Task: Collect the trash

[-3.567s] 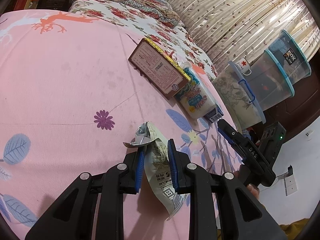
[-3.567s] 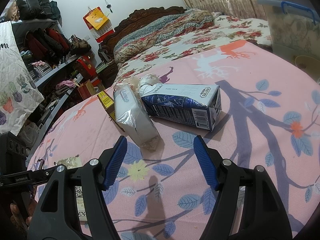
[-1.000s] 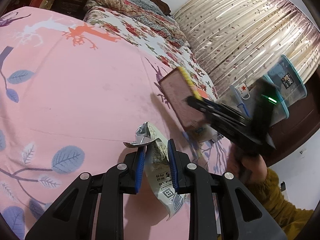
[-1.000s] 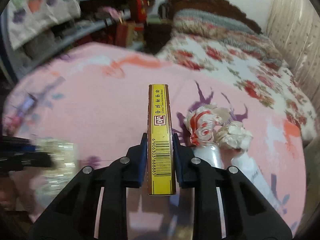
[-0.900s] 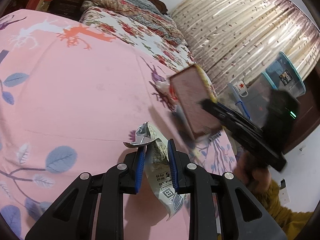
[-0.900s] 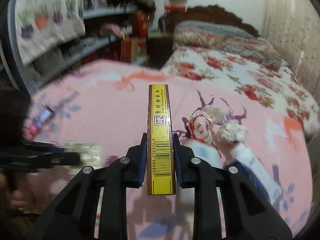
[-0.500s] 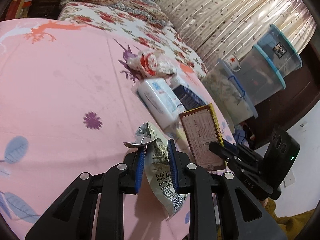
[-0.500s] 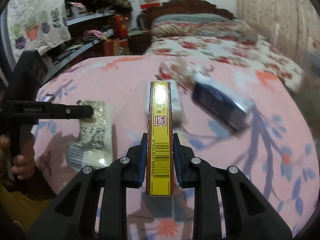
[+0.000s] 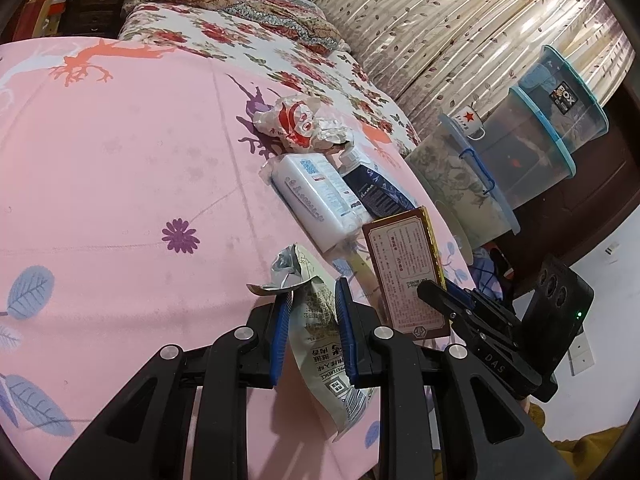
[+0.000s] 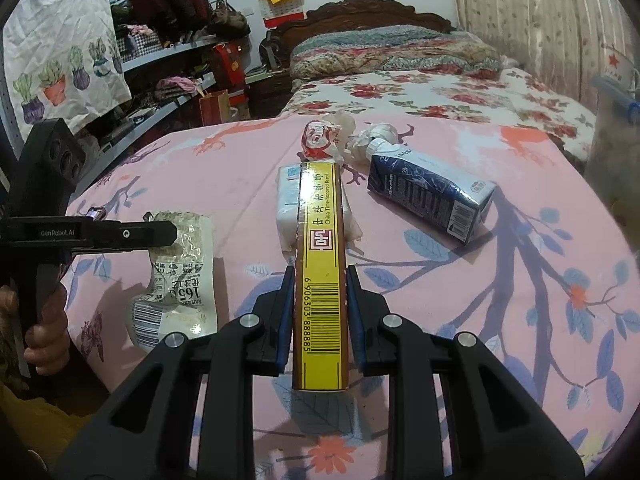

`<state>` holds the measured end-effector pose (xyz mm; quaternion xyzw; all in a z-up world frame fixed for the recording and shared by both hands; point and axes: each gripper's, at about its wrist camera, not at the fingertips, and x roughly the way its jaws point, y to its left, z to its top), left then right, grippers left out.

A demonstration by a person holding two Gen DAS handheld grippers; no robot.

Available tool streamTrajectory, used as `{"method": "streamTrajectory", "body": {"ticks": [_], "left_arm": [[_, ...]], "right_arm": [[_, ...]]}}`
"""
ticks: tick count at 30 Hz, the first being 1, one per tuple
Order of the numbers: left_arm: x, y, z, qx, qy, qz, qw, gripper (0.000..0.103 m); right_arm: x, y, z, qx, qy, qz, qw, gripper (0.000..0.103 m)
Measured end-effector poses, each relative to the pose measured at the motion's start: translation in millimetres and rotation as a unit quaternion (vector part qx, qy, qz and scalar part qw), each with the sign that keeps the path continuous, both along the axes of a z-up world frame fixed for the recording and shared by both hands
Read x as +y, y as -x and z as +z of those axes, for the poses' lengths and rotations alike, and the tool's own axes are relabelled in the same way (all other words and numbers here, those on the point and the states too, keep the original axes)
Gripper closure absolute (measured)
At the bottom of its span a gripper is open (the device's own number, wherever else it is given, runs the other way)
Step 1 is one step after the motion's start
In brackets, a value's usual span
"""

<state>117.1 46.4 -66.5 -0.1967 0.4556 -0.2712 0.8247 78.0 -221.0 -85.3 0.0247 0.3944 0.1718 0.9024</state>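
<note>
My left gripper [image 9: 311, 300] is shut on a crumpled silver-and-white food wrapper [image 9: 320, 336], held above the pink bedsheet; the wrapper [image 10: 180, 276] also shows in the right wrist view. My right gripper [image 10: 320, 280] is shut on a flat yellow-edged box [image 10: 322, 272], held upright on edge; the box [image 9: 408, 272] shows its brown back face beside the left gripper. On the bed lie a white tissue pack [image 9: 312, 196], a dark blue milk carton [image 10: 432, 196], a red-and-white crumpled wrapper [image 9: 296, 120] and a white paper ball [image 10: 376, 136].
Stacked clear storage bins [image 9: 532, 136] and a star mug [image 9: 470, 120] stand right of the bed. Pillows and a wooden headboard [image 10: 360, 12] are at the far end. Shelves of clothes and bags [image 10: 160, 52] are on the left.
My right gripper shut on the yellow-edged box, lifted it off the bed and carried it back beside the left gripper. The left gripper kept the food wrapper throughout.
</note>
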Motion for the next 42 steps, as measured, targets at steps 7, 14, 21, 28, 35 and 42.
{"method": "streamTrajectory", "body": {"ticks": [7,14,21,28,35,42], "left_arm": [[2.2,-0.7,-1.7,0.003,0.005,0.002,1.0000,0.082],[5.2,-1.9,-3.2,0.006,0.007,0.003,1.0000,0.082],[5.3,-2.9,-5.9,0.011,0.006,0.003,0.9999,0.082],[4.2,-2.8,-5.7,0.011,0.007,0.002,0.9999,0.082],[5.4,-3.0,-5.1,0.011,0.014,0.005,0.9998,0.082],[12.3,-3.0,-7.7,0.012,0.020,0.008,0.9997,0.082]], "right_arm": [[4.5,-0.7,0.3,0.000,0.010,-0.001,1.000,0.077],[3.2,-2.0,-1.2,0.002,0.008,-0.004,1.000,0.077],[2.4,-2.7,-1.6,0.003,0.001,-0.007,1.000,0.077],[2.2,-3.4,-1.8,0.004,0.000,-0.008,1.000,0.077],[1.1,-4.7,-4.2,0.007,0.004,-0.011,1.000,0.077],[2.9,-6.0,-6.4,0.009,0.009,-0.014,1.000,0.077]]}}
